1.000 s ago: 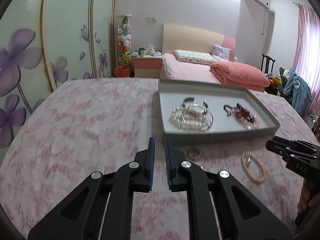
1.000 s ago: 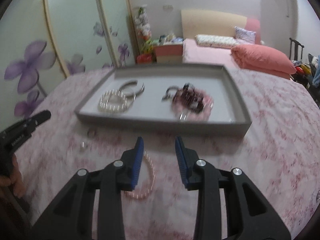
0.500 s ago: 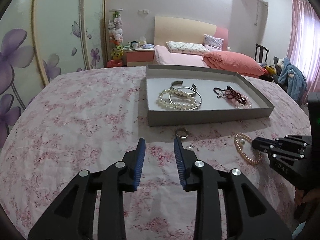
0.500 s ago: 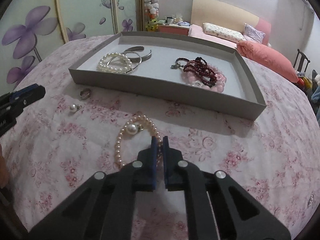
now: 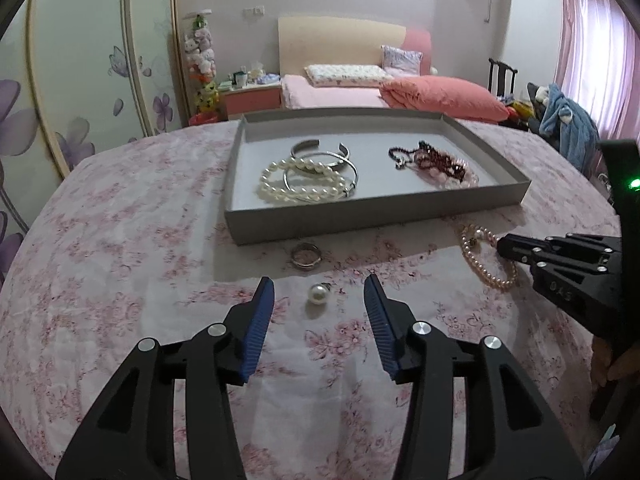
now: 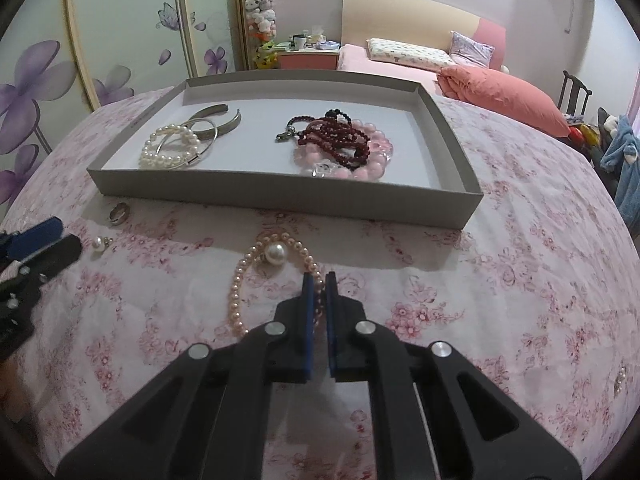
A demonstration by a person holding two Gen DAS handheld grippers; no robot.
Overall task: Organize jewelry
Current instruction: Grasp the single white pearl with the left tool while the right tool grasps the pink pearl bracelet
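1. Right gripper (image 6: 319, 280) nearest, clamped on the pink pearl bracelet (image 6: 240, 280) lying on the floral cloth (image 6: 520, 280).
2. Left gripper (image 5: 319, 294) spread apart, just been opening, flanking without touching a loose pearl earring (image 5: 318, 293).
3. Silver ring (image 5: 305, 256) just beyond, near the tray wall.
4. Grey tray (image 5: 360, 222) farther off, holding white pearls, silver bangles and dark red beads.

Open cloth ahead of me, tray wall across mid-frame

In my left wrist view the flowered tablecloth (image 5: 120, 240) lies bare at left; the grey tray (image 5: 376, 220) blocks mid-frame, with a ring (image 5: 306, 256) and pearl earring (image 5: 318, 293) before it, the right gripper (image 5: 504, 246) at right.
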